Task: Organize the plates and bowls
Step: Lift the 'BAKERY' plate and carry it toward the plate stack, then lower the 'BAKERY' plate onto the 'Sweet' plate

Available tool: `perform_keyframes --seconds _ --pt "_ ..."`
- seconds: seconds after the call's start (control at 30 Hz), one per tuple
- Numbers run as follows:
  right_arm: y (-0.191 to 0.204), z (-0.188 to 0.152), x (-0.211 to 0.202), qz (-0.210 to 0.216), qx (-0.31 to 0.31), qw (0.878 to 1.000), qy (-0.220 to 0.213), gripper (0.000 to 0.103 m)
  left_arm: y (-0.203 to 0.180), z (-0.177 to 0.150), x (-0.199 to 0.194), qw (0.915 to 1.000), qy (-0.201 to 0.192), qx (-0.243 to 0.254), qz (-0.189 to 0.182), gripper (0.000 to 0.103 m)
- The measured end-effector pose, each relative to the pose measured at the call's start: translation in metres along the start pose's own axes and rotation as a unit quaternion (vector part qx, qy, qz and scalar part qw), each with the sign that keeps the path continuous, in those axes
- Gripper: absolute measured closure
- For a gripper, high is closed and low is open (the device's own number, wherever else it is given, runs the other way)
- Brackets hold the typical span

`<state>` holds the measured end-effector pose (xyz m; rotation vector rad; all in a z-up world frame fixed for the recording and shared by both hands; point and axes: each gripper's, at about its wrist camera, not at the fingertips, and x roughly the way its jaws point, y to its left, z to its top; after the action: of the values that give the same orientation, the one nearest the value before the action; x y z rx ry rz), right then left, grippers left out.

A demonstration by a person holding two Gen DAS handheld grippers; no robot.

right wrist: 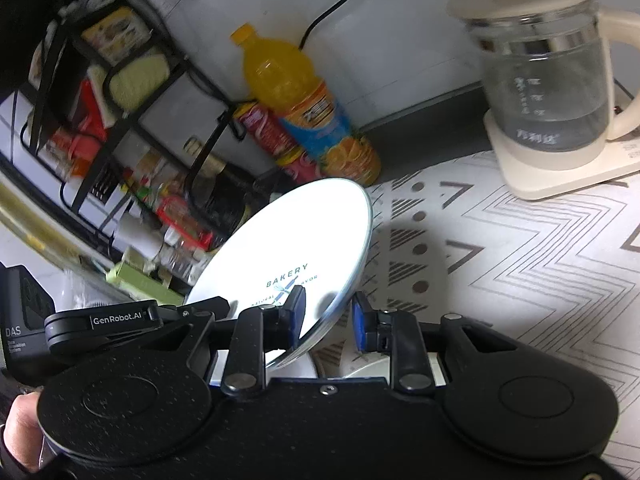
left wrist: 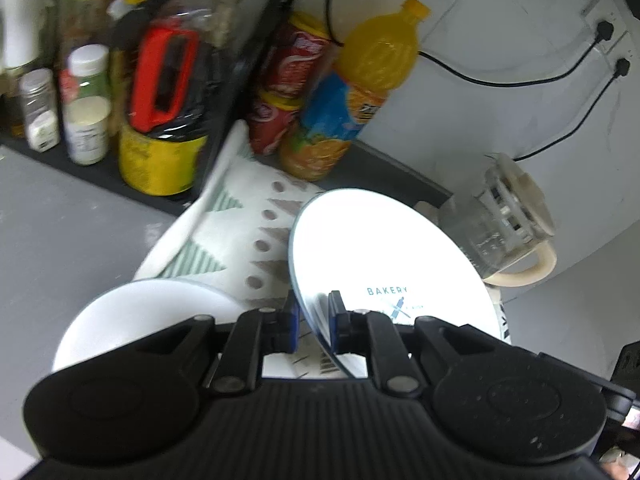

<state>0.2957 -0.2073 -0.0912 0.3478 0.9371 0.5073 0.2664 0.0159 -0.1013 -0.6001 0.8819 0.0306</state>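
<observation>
Left wrist view is showing the left gripper point(left wrist: 314, 320) clamping the near rim of a white plate point(left wrist: 384, 256) printed with "BAKERY", its blue pads pressing on either side of the edge. The plate is tilting up off the patterned mat point(left wrist: 248, 216), its far edge reaching toward the glass kettle point(left wrist: 504, 224) at the right. A second white plate point(left wrist: 140, 312) is lying flat on the mat at the near left, just beside the gripper. Behind, an orange juice bottle point(left wrist: 360, 92) and a red can stack point(left wrist: 292, 84) are standing against the wall, with a rack of condiment jars point(left wrist: 88, 104) at the far left.

In the right wrist view, the right gripper point(right wrist: 328, 314) is straddling the same plate's point(right wrist: 296, 236) near right rim; the left pad is lying against the plate's face, while the right pad is standing slightly apart from the rim, so I cannot tell whether it is truly gripping. The kettle point(right wrist: 544, 80) is sitting on its base at the far right, the juice bottle point(right wrist: 308, 108) farther left. A hand point(right wrist: 20, 428) is showing at the near left.
</observation>
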Motion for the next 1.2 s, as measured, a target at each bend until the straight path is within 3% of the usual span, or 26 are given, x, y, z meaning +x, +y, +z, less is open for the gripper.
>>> perform_keyframes --seconds 0.77,1.0,1.2 --pt "0.056 -0.07 0.031 0.005 -0.091 0.993 0.078 0.078 0.082 -0.061 -0.045 0.9948 0.014 -0.079 0.064 0.091" --pt "0.08 -0.094 0.037 -0.02 -0.165 0.982 0.09 0.078 0.1 -0.077 -0.053 0.9911 0.016 -0.107 0.077 0.091" --pt "0.085 -0.108 0.044 -0.024 -0.177 0.978 0.108 0.078 0.111 -0.086 -0.054 0.9889 0.027 -0.117 0.087 0.09"
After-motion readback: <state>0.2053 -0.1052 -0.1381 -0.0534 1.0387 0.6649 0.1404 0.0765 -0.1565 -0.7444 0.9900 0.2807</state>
